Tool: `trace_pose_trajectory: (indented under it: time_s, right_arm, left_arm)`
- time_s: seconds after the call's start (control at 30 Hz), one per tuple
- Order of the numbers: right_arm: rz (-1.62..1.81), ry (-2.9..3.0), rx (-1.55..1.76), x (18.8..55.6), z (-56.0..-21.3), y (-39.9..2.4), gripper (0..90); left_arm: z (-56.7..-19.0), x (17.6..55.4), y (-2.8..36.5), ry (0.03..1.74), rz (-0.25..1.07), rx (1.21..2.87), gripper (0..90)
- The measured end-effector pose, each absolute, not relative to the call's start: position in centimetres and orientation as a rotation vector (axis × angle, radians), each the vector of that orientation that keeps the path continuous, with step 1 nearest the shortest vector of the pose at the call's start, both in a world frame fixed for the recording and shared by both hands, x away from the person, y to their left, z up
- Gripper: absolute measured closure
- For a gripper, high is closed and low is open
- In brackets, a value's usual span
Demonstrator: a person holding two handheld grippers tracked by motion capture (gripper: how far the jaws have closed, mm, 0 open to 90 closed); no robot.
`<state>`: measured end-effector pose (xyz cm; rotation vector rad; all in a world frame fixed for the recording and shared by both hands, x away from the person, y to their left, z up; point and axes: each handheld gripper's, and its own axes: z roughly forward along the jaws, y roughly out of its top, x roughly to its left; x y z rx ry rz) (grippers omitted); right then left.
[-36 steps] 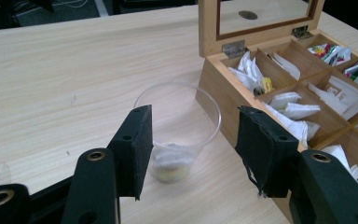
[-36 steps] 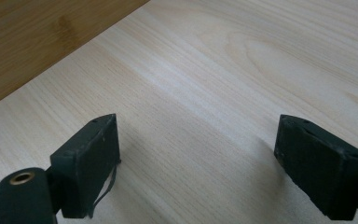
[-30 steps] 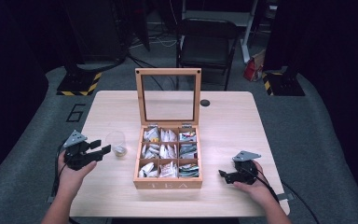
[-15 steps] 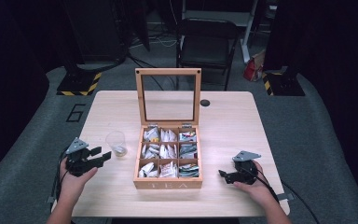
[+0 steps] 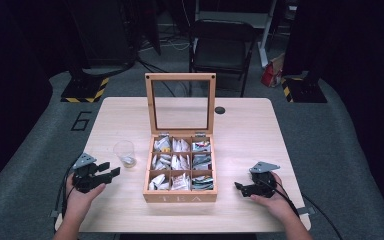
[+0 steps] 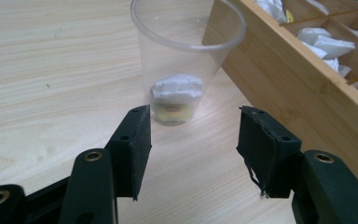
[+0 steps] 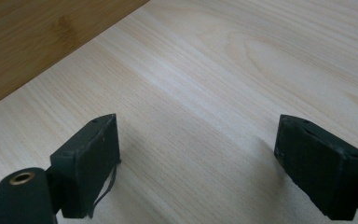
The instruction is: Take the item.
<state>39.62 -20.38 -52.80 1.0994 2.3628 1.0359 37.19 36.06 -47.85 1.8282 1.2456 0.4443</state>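
A wooden tea box [image 5: 180,197] stands mid-table with its glass lid [image 5: 180,76] upright; its compartments hold several tea bags. Left of it stands a clear plastic cup [image 5: 124,153] with a tea bag [image 6: 177,88] at its bottom. My left gripper [image 5: 110,169] is open low over the table, short of the cup [image 6: 186,56], with nothing between its jaws [image 6: 193,126]. The box wall [image 6: 298,79] runs along its right. My right gripper [image 5: 239,188] rests open right of the box, its jaws over bare wood [image 7: 198,140], box side [image 7: 37,37] ahead.
A small black round disc [image 5: 220,110] lies on the table behind the lid. A black chair [image 5: 220,45] stands past the far edge. Bare tabletop [image 5: 260,140] stretches on both sides of the box.
My left gripper has sunk toward the table and drawn slightly back toward the person. The right gripper, cup and box have not moved.
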Motion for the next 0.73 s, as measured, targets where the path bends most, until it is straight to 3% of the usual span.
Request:
trace_pose_trajectory:
  time_s: [0.73]
  right_arm:
    - [1.036,2.362,1.099,39.6,-52.8,-20.4,13.4]
  left_arm:
    - [-49.7,37.4,36.3,1.263,0.414,1.882,38.2]
